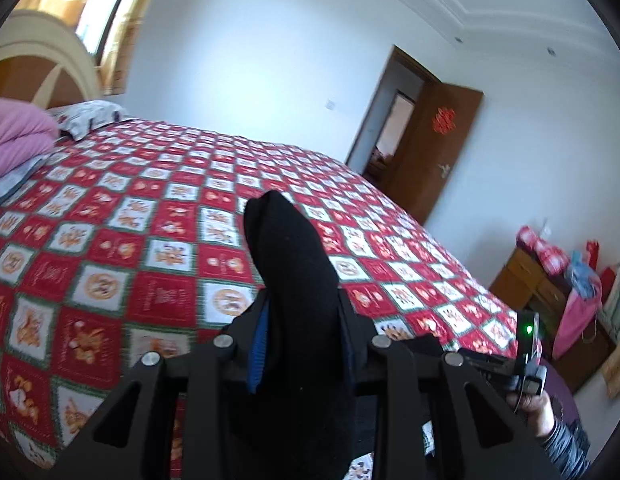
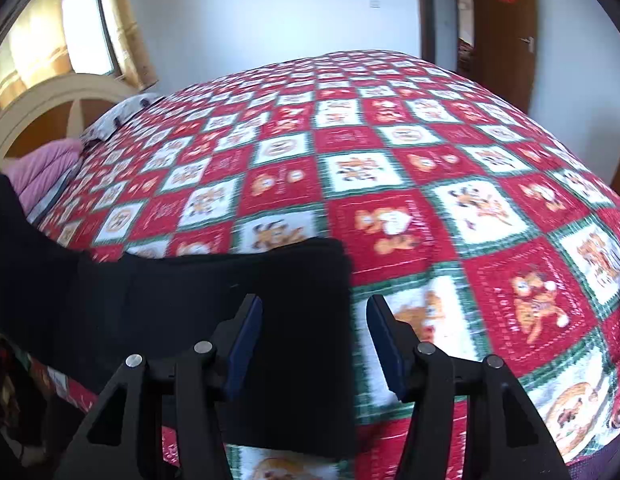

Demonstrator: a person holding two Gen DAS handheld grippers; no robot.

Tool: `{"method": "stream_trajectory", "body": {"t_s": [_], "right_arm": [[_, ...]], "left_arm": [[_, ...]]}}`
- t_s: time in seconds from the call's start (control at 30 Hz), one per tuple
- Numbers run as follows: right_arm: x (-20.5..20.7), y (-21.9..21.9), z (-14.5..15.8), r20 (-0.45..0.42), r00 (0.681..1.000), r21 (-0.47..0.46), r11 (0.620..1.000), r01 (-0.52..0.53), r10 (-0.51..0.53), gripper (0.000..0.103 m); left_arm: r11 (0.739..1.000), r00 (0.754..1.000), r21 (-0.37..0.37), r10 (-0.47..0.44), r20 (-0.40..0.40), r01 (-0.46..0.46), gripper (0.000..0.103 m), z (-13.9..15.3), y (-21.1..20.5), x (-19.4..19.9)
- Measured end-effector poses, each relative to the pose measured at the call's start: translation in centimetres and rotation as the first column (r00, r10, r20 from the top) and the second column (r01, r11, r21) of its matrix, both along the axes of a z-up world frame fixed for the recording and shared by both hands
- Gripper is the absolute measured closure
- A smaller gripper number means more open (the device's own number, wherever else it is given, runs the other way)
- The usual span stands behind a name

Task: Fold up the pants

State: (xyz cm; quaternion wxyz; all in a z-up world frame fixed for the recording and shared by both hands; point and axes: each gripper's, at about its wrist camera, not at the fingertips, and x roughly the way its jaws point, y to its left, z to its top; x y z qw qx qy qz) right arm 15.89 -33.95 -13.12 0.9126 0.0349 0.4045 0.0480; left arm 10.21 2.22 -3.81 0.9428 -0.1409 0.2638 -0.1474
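The black pants bunch thickly, pinched in the left gripper; the right gripper stands spread over their flat edge

The pants were plain black. The bedspread showed a checkered pattern of red and white squares with green borders, each square carrying an orange cartoon figure. Both grippers, left and right, were black with blue pads. The folded quilt was pink. The door was brown with a red ornament. The walls were white.
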Motion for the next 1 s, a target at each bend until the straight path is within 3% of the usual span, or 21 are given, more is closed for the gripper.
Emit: {"method": "stream_trajectory", "body": {"t_s": [0.57,1.0], "right_arm": [[-0.2,-5.7,2.0,0.041,0.989,0.006,0.99,0.143,-0.143,0.047],[0.3,-5.7,0.4,0.003,0.989,0.017,0.988,0.15,-0.151,0.047]], "left_arm": [[0.981,0.986,0.124,-0.135,-0.095,0.146,0.072,-2.5,-10.7,3.7],[0.933,0.96,0.249,-0.223,-0.167,0.26,0.072,-6.7,-19.6,5.8]]}}
